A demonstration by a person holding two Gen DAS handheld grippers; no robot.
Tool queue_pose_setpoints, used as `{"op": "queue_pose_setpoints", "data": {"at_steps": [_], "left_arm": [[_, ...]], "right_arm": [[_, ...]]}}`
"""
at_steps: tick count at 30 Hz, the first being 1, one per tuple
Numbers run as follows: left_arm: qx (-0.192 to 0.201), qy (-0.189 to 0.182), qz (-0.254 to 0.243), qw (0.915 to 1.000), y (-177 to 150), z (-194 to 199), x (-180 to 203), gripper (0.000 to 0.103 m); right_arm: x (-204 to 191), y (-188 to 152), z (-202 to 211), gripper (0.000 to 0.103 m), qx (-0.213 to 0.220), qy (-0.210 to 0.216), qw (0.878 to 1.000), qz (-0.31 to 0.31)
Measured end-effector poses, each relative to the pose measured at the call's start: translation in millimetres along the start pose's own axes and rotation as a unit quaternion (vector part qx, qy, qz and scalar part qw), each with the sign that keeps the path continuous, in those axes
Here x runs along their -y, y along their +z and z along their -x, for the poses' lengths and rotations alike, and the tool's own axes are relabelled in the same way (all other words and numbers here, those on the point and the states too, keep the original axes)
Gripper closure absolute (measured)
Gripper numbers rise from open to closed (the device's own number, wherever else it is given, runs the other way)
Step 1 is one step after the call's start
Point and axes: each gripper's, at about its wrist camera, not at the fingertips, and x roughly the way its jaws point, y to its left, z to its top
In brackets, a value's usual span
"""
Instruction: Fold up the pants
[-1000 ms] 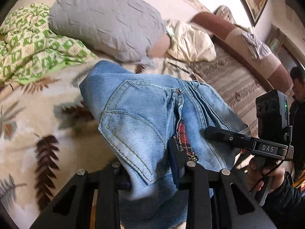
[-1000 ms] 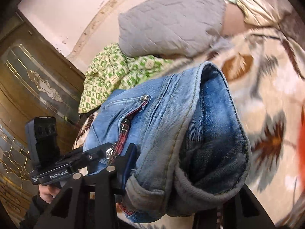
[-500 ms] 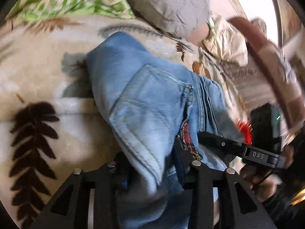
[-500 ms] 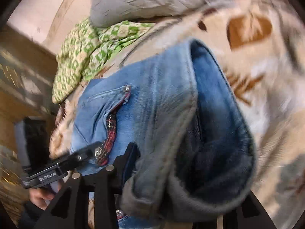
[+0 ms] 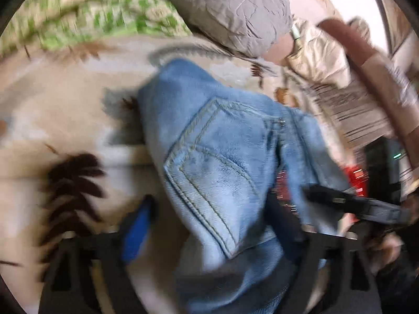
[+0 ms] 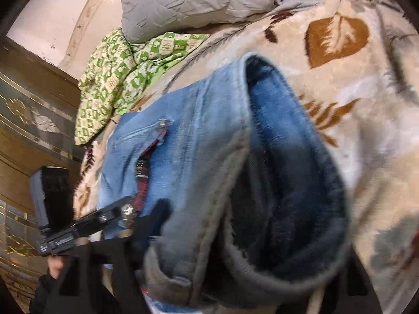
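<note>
Across the frame centre, folded pants [image 5: 222, 167] lie on the bed [image 5: 52, 110]. Left gripper [image 5: 212, 225] and right gripper [image 6: 251, 269] are opening, denim between unpressed pads. Withdraw straight; avoid snagging the fold.

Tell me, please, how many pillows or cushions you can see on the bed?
2: a grey quilted pillow at the head of the bed, and a green patterned cushion just below it, beside the jeans. Others may be hidden.
</note>
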Motion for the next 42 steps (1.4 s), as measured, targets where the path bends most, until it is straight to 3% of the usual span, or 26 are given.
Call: {"op": "queue_pose_setpoints", "data": {"at_steps": [1,6,8,13,18,22,25,28,31,33,34,35,36,38,42], "left_arm": [[0.007,0.022,-0.020,0.9995,0,8,6,0.002],[0.001,0.097,-0.074,0.9925,-6,39,26,0.000],[0.014,0.110,-0.088,0.9899,-9,50,34,0.000],[0.018,0.084,-0.152,0.9846,-27,76,56,0.000],[0.009,0.096,-0.255,0.9622,-47,79,81,0.000],[0.021,0.102,-0.305,0.9466,-51,74,94,0.000],[0.026,0.122,-0.338,0.9327,-52,65,99,0.000],[0.027,0.128,-0.361,0.9235,-56,59,102,0.000],[0.026,0.136,-0.385,0.9126,-62,52,104,0.000],[0.023,0.147,-0.401,0.9038,-65,47,105,0.002],[0.020,0.154,-0.410,0.8987,-67,45,105,0.019],[0.007,0.162,-0.420,0.8931,-68,40,104,0.042],[-0.004,0.168,-0.421,0.8912,-68,37,103,0.096],[-0.023,0.164,-0.404,0.8996,-66,34,98,0.100],[-0.016,0.147,-0.401,0.9038,-64,43,98,0.099]], "right_arm": [[-1,-2,8,0.000,-0.002,-0.020,1.000,0.008],[-2,-14,47,0.000,-0.001,-0.037,0.998,0.051],[-2,-18,63,0.000,-0.006,-0.054,0.997,0.061],[-3,-17,95,0.000,0.002,-0.058,0.995,0.079],[-4,-7,104,0.000,0.000,-0.048,0.996,0.070],[-4,-5,93,0.001,-0.025,-0.010,0.999,0.040],[-6,-4,89,0.008,-0.030,0.018,0.999,0.023],[-8,-3,87,0.029,-0.034,0.029,0.999,0.019],[-11,0,79,0.032,-0.045,0.035,0.998,0.025],[-15,0,65,0.042,-0.066,0.043,0.997,0.023],[-16,0,60,0.055,-0.070,0.037,0.996,0.030],[-18,0,56,0.064,-0.070,0.028,0.997,0.036],[-20,0,52,0.070,-0.067,0.015,0.997,0.045],[-21,-1,51,0.074,-0.056,0.018,0.997,0.049],[-38,-6,71,0.079,-0.023,0.007,0.995,0.098]]}}
